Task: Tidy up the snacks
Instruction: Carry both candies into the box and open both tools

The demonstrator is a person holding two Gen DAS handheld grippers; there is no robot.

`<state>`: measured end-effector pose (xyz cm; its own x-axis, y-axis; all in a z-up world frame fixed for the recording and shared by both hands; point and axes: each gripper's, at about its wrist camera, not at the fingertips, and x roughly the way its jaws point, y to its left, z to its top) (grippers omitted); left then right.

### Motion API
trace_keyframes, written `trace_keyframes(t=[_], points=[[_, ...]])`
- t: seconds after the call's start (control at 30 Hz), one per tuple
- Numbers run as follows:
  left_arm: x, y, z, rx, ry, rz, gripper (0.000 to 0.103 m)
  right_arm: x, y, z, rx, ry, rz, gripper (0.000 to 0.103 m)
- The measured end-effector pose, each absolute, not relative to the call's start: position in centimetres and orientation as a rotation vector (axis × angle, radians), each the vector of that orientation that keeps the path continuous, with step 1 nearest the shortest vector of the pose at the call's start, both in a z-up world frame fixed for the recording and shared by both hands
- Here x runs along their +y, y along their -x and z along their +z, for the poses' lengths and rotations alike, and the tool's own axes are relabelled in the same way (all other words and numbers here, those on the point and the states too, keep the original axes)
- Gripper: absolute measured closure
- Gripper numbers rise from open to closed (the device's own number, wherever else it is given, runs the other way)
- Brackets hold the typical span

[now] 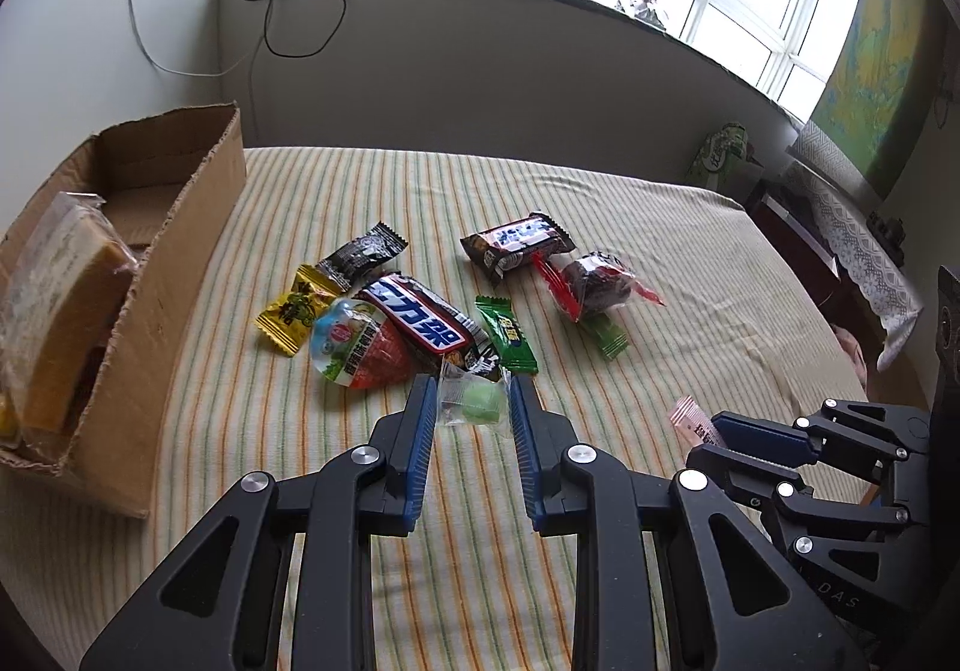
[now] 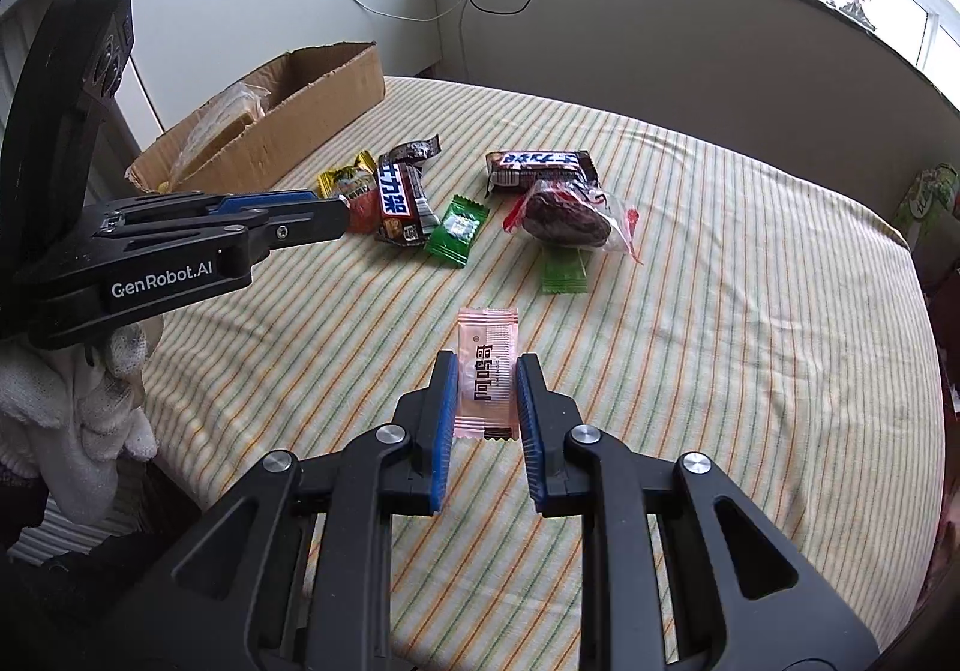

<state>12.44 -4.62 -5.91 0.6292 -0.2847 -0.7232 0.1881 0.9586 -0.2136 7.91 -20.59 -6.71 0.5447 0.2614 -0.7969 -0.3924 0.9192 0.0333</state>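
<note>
Two grippers each hold a sweet above the striped bed (image 1: 600, 227). Far left, the cardboard box (image 1: 180, 227) holds wrapped cakes. Beside it lies the snack pile (image 1: 414, 323). The left gripper (image 1: 471, 401) has its fingers closed on a clear-wrapped green candy (image 1: 480, 401); the right gripper (image 2: 486, 389) pinches a pink sachet (image 2: 486, 365).

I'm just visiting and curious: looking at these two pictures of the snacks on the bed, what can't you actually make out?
- Cardboard box: left wrist view, its near end is cut off by the picture edge; its walls hide most of what's inside.
- Green packet: right wrist view, largely covered by the dark snack in clear wrap.
- Red cone-shaped snack: right wrist view, partly hidden behind the left tongs.
- Small print on wrappers: too tiny in both views.
</note>
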Motion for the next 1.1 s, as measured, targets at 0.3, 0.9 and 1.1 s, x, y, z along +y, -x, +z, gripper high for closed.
trace_keyframes(t=[0.3, 0.9, 1.1], points=[[-0.5, -11.8, -3.9, 0.795, 0.168, -0.220, 0.079, -16.5, -9.9, -3.9, 0.856, 0.202, 0.441, 0.083], [9.1, -11.3, -3.5, 0.752, 0.245, -0.074, 0.079, -4.7, -17.1, -1.7, 0.806, 0.278, 0.573, 0.083], [10.3, -11.5, -4.1, 0.760, 0.259, -0.057, 0.079, -0.7, -19.4, -2.3, 0.809, 0.311, 0.605, 0.083]])
